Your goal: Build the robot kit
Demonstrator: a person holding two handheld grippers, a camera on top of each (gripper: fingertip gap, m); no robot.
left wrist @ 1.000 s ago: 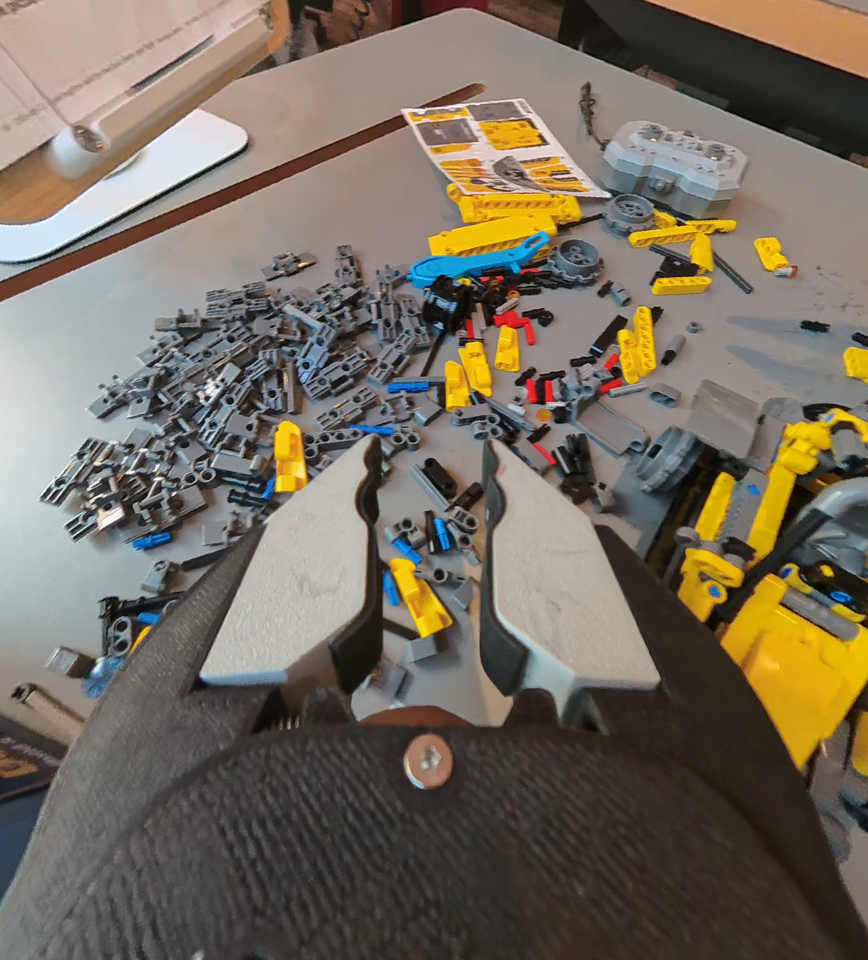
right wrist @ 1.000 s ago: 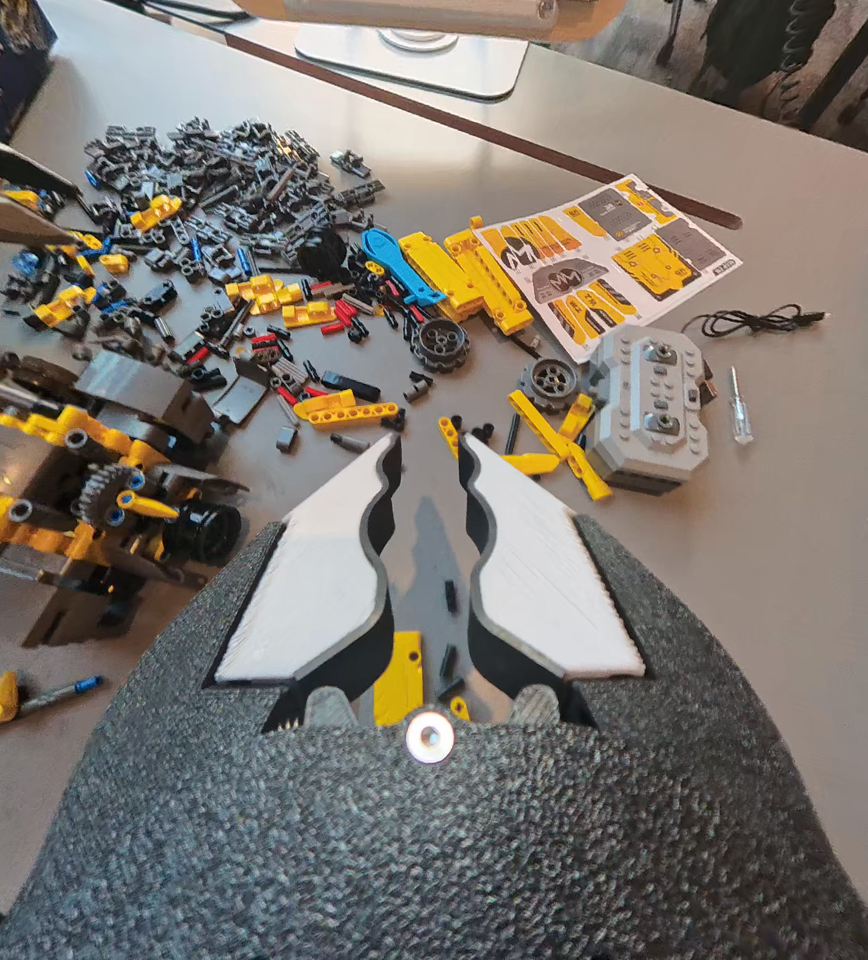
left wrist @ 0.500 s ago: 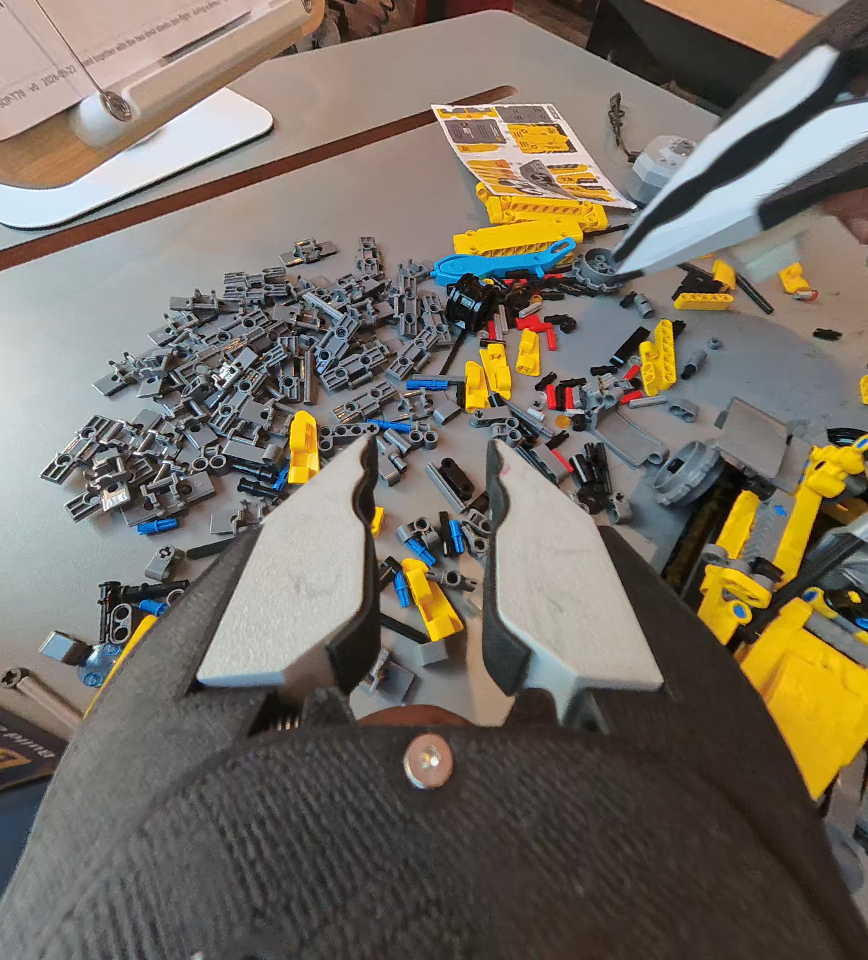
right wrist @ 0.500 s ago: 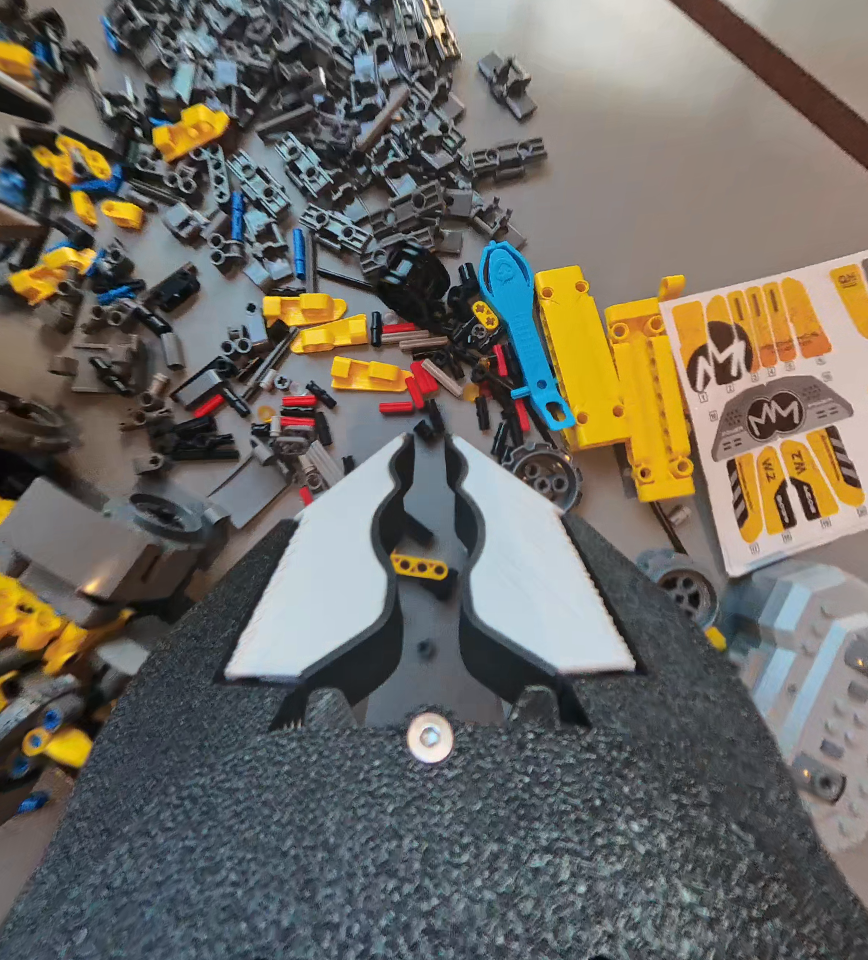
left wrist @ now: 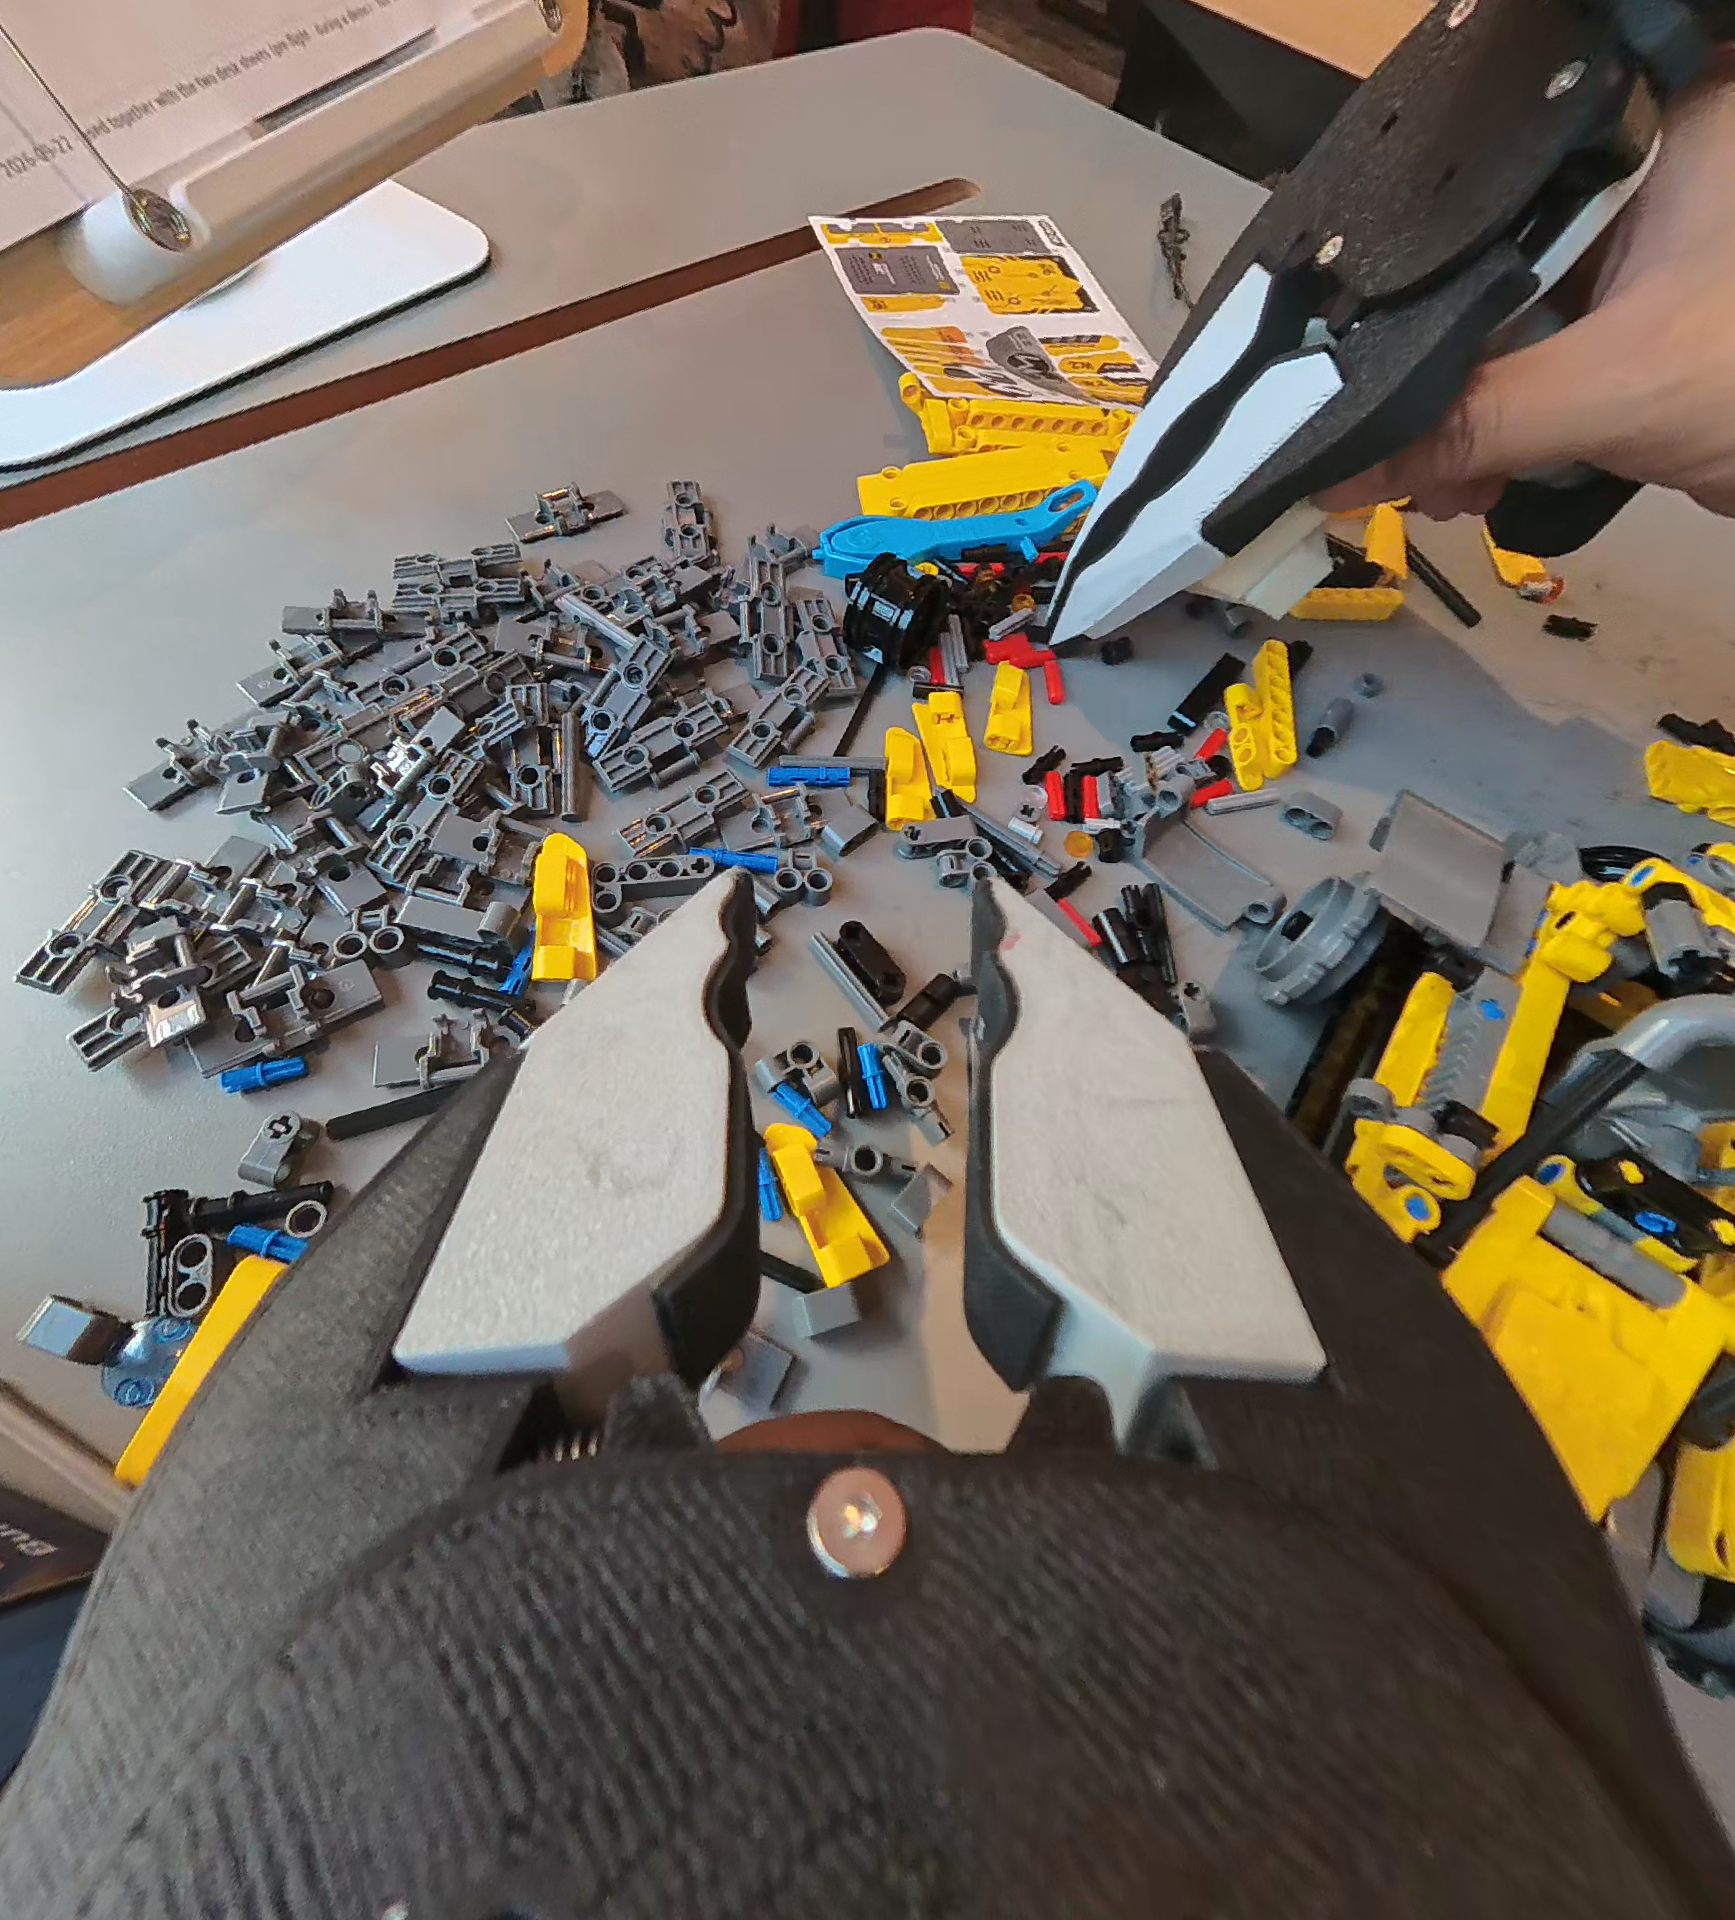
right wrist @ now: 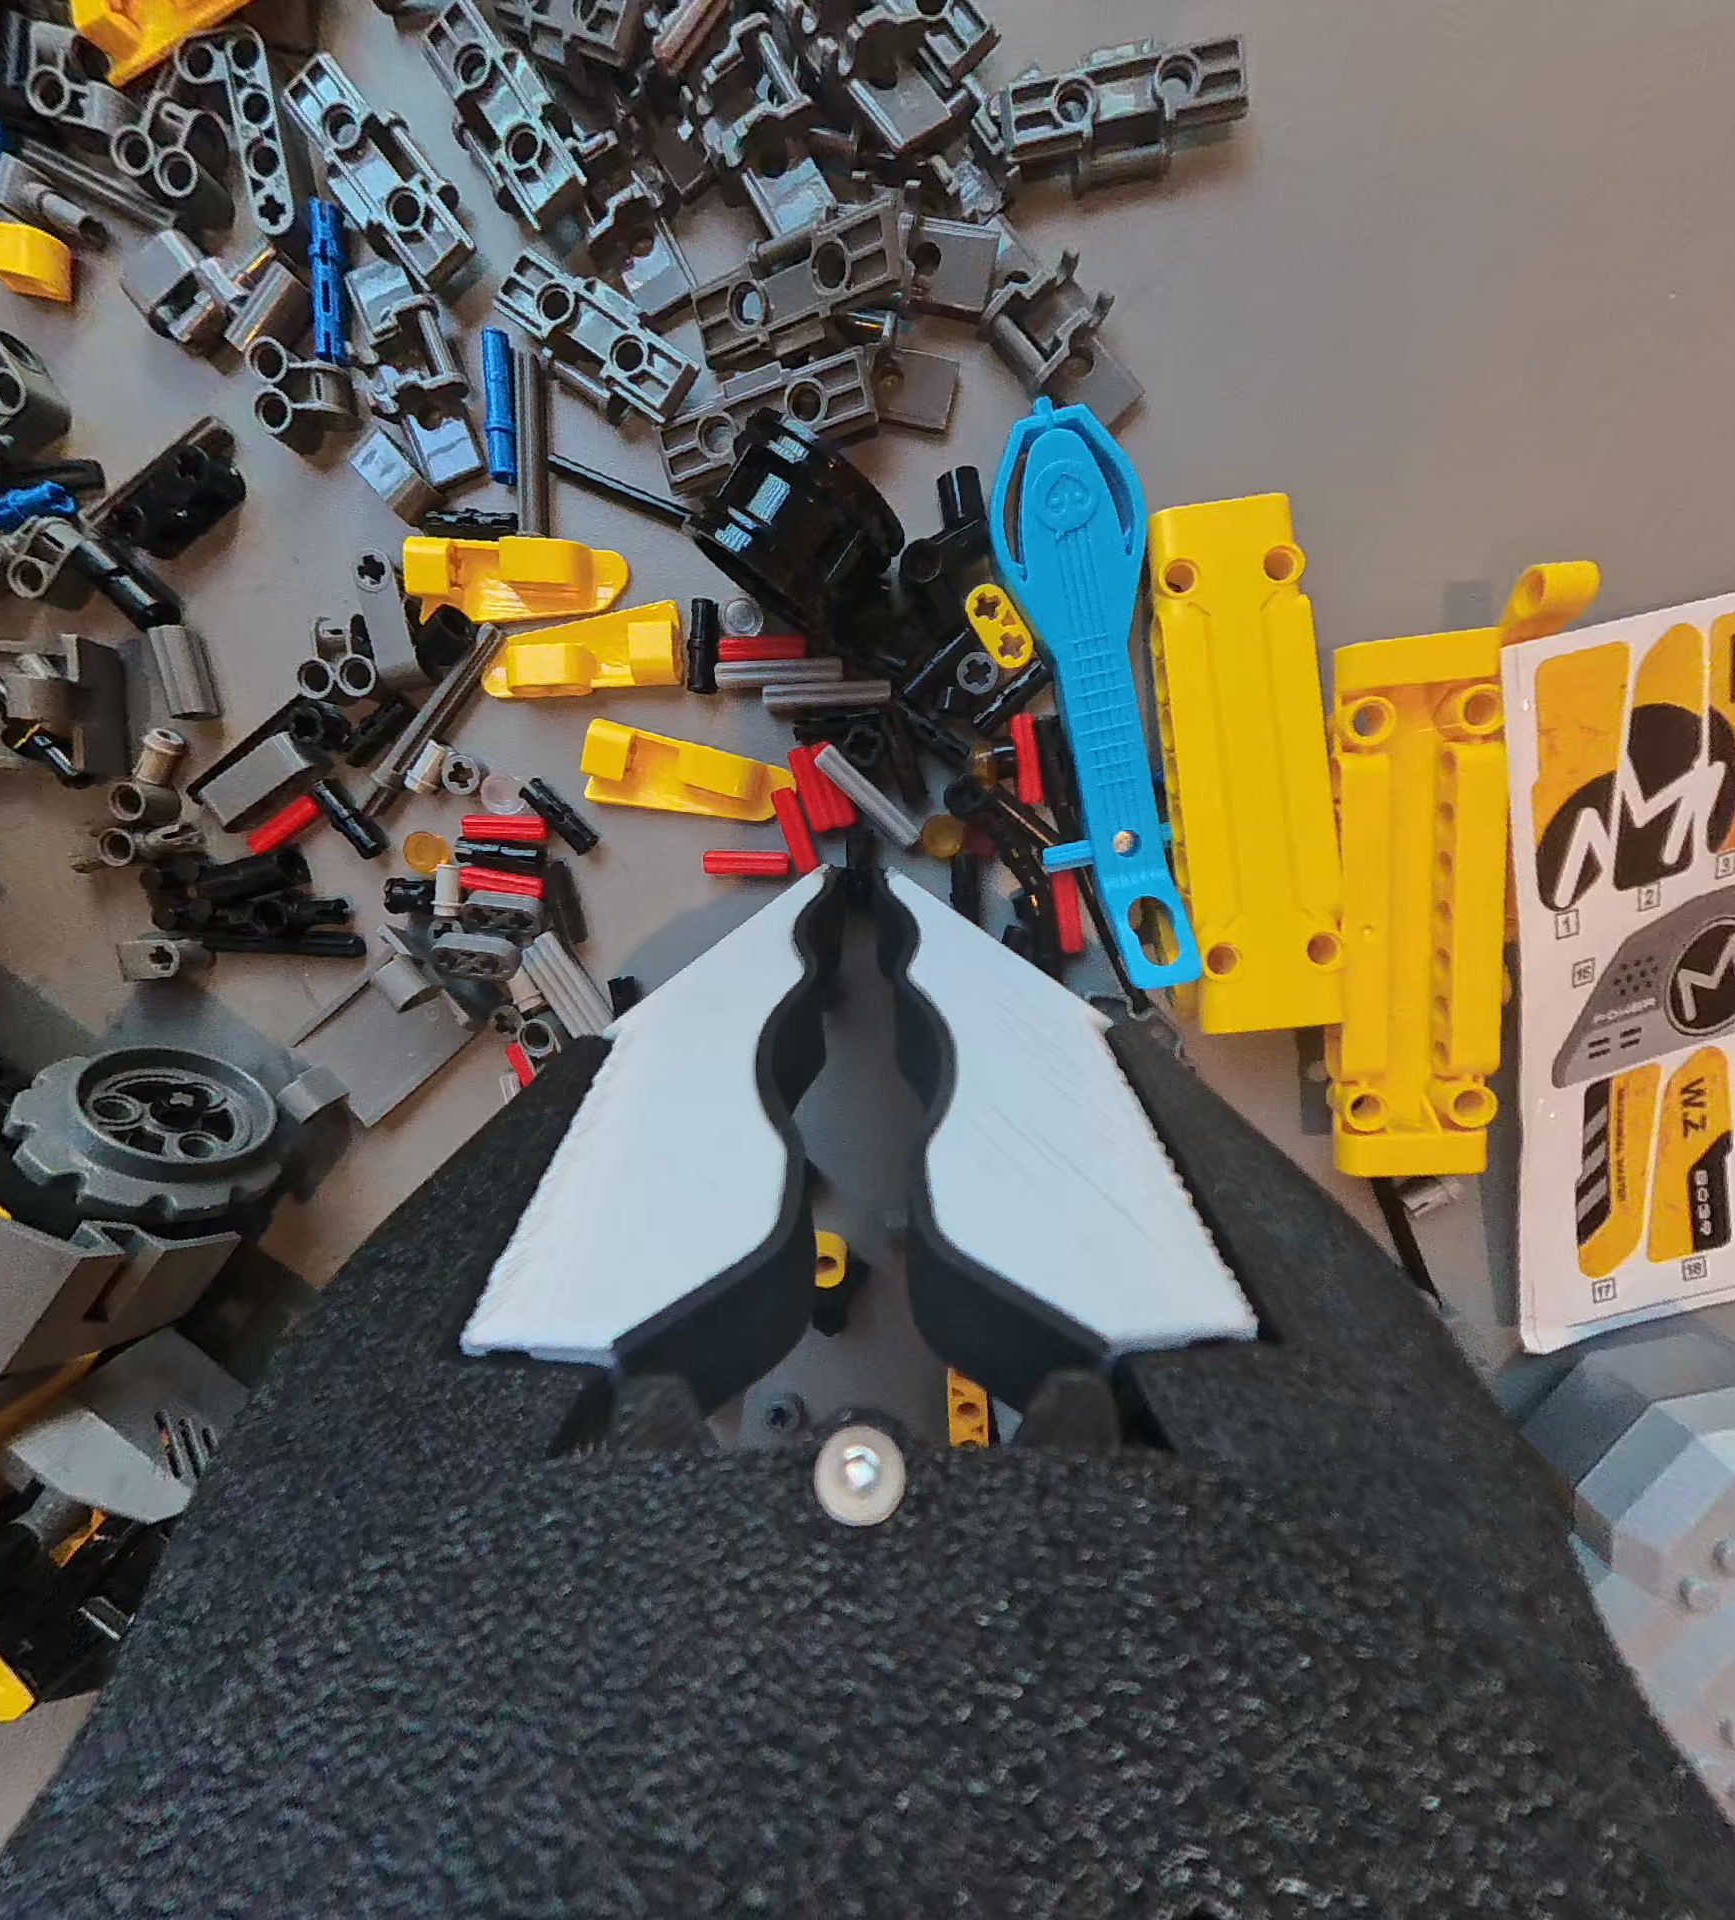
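Observation:
My right gripper (right wrist: 855,878) points down into a scatter of small building-toy parts, and its tips pinch a small black pin (right wrist: 855,854). Red pins (right wrist: 811,800) and a grey axle (right wrist: 868,795) lie just ahead of it, and a blue separator tool (right wrist: 1081,675) lies to its right. In the left wrist view the right gripper (left wrist: 1055,623) is held by a hand (left wrist: 1673,364), tip low over the red pins. My left gripper (left wrist: 858,904) is open and empty, above a yellow curved piece (left wrist: 827,1205) and small blue and grey connectors.
A pile of dark grey track links (left wrist: 427,748) lies at the left. A half-built yellow vehicle (left wrist: 1569,1195) stands at the right. Yellow panels (right wrist: 1247,758), a sticker sheet (right wrist: 1673,935) and a grey battery box (right wrist: 1694,1538) lie right of the right gripper. A white document stand (left wrist: 219,291) stands far left. Some 15 cm of space lies between my two pairs of fingers. The yellow curved piece (left wrist: 827,1205) lies some 7 cm from my left tips, 20 cm from my right tips.
My right gripper has swung left and down from near the grey battery box into the small parts, and its jaws have closed on a black pin. My left gripper has barely moved.

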